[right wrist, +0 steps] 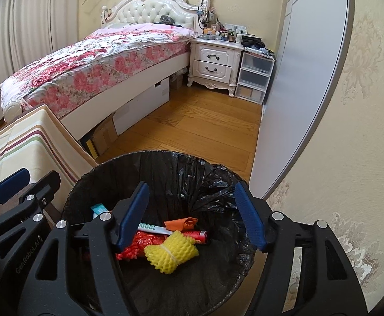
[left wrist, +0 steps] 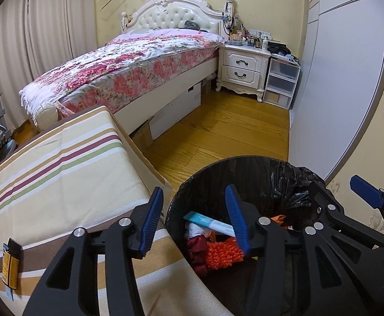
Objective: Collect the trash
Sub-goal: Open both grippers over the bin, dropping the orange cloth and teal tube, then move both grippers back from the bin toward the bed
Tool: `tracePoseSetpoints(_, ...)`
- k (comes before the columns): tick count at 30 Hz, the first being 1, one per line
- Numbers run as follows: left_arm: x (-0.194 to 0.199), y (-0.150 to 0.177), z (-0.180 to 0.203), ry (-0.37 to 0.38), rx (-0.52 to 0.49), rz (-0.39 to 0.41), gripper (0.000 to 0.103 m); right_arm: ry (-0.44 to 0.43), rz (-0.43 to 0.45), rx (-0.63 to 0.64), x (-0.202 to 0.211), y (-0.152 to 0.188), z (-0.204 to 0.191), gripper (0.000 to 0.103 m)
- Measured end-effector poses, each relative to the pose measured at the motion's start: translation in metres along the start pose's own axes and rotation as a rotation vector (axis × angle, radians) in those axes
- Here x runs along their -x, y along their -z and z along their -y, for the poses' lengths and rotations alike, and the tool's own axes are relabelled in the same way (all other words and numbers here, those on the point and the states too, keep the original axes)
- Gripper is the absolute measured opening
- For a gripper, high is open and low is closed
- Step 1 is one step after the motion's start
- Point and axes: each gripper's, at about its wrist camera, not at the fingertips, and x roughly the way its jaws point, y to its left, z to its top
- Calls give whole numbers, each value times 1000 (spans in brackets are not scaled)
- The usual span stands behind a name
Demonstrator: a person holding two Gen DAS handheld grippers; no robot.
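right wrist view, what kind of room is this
Most likely a home bedroom. A bed with a floral quilt and tufted white headboard stands against the wall, and a cluttered white nightstand sits beside it. A trash bin lined with a black bag is in the foreground.

A home bedroom. A floral-quilted bed (left wrist: 128,60) with tufted headboard (left wrist: 176,15) stands beside a cluttered white nightstand (left wrist: 242,65). Curtains (left wrist: 33,31) cover one wall.

bed (left wrist: 128,63), nightstand (left wrist: 242,68), wood floor (left wrist: 218,131)
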Motion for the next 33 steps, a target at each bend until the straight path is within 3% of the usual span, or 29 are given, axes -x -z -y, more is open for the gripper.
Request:
tracePoseSetpoints(12,17,4,-17,-61,33,33,70,15,9,-8,5,0,-1,69)
tracePoseSetpoints(21,45,16,-51,-120,99,44,72,-27,17,14,18,2,-15,71)
tracePoseSetpoints(33,84,45,-109,-227,200,58,72,-140,37,102,49,9,-68,71)
